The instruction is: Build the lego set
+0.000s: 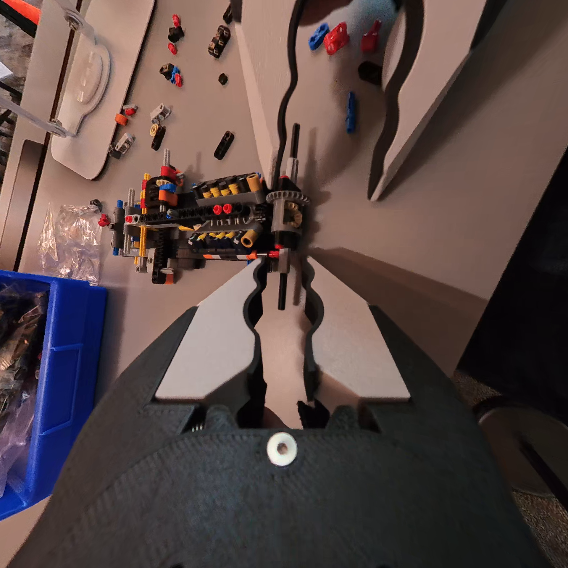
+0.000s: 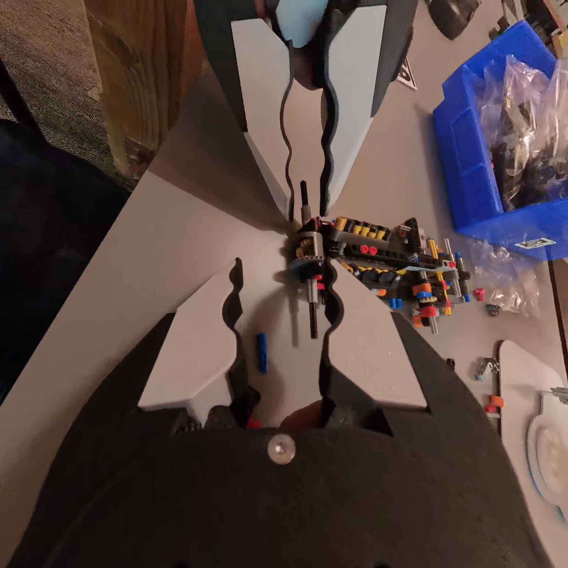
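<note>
The part-built lego chassis [image 1: 209, 215] lies on the beige table, its grey gear and differential end [image 1: 287, 203] towards both grippers. A long black axle [image 1: 281, 292] runs through that end. My left gripper [image 1: 284, 261] is narrowly open, its fingers either side of the axle's near end without clamping it. My right gripper [image 1: 319, 190] comes in from the opposite side, wide open. In the right wrist view the chassis [image 2: 384, 255] sits ahead and right. My right gripper [image 2: 282, 262] straddles the axle [image 2: 313, 319], its right fingertip against the model. The left gripper [image 2: 306, 216] faces it.
A blue bin [image 1: 70, 353] of bagged parts and a clear bag [image 1: 70, 233] lie beyond the chassis. Loose red, blue and black pieces [image 1: 336, 38] are scattered about. A blue pin [image 2: 262, 353] lies between my right fingers. The table edge [image 2: 92, 261] drops off beside a wooden post [image 2: 138, 76]. The tips of one gripper are about 5 cm away from the tips of the other.
</note>
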Tool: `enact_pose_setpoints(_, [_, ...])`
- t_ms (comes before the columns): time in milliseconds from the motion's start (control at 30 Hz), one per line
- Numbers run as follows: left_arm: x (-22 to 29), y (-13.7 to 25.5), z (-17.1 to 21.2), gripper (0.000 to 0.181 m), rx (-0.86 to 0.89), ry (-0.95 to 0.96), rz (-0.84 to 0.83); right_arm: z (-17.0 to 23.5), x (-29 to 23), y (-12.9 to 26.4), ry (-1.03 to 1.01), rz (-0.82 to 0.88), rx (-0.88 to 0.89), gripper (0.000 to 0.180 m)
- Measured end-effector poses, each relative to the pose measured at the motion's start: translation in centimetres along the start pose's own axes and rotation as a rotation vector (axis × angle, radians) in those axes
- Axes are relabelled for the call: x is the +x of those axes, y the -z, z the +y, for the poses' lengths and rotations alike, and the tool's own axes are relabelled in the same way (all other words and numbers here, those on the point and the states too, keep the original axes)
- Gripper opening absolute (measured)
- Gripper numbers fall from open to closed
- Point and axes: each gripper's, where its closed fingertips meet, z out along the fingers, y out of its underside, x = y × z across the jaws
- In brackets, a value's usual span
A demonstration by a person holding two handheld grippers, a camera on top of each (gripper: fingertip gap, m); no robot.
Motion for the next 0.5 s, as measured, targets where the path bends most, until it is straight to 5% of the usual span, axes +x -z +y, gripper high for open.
enact_pose_setpoints(500, [0.6,-0.3,-0.2,0.021,0.019,0.003,0.013,-0.6,-0.9,-0.1,0.073,-0.056,0.021,0.046])
